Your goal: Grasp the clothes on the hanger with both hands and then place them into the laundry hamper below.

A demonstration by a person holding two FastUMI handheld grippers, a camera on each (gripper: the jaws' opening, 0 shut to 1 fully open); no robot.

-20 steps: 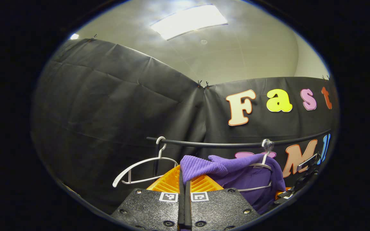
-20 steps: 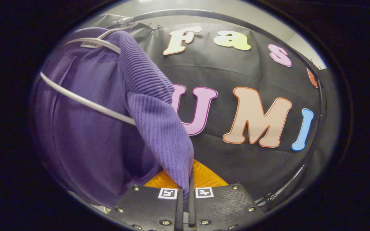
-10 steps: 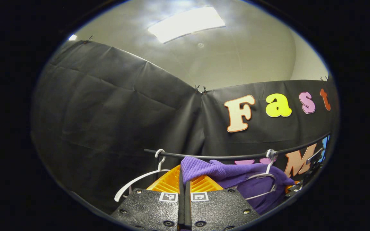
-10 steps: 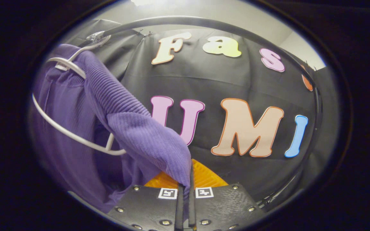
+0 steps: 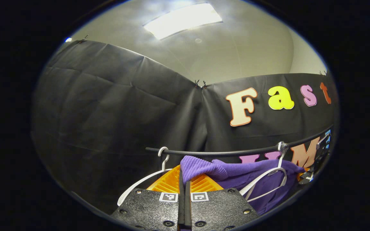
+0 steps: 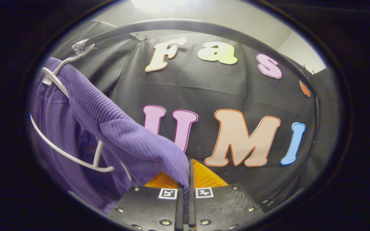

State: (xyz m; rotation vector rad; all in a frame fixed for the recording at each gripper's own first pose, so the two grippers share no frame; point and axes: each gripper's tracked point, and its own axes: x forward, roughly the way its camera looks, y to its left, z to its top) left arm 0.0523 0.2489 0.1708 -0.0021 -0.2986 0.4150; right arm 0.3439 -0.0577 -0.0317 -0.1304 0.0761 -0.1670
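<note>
A purple ribbed garment (image 5: 236,175) hangs on a white hanger (image 5: 263,178) hooked over the dark rail (image 5: 223,153). My left gripper (image 5: 183,176) is shut on one end of the cloth, low in the left gripper view. In the right gripper view the purple garment (image 6: 120,141) stretches from the white hanger (image 6: 69,154) at the left down to my right gripper (image 6: 188,175), which is shut on its other end. The right end of the hanger pokes out bare below the fabric. The other gripper (image 5: 313,166) shows at the far right of the left gripper view.
An empty white hanger (image 5: 143,183) hangs on the rail to the left of the garment. The dark rail (image 6: 204,29) arcs overhead in the right gripper view. Black cloth walls close the booth, with a ceiling light (image 5: 181,19) above.
The garment has slid farther off the hanger toward my right gripper, baring more of the hanger. In the left gripper view the hanger has tilted and shifted right along the rail.
</note>
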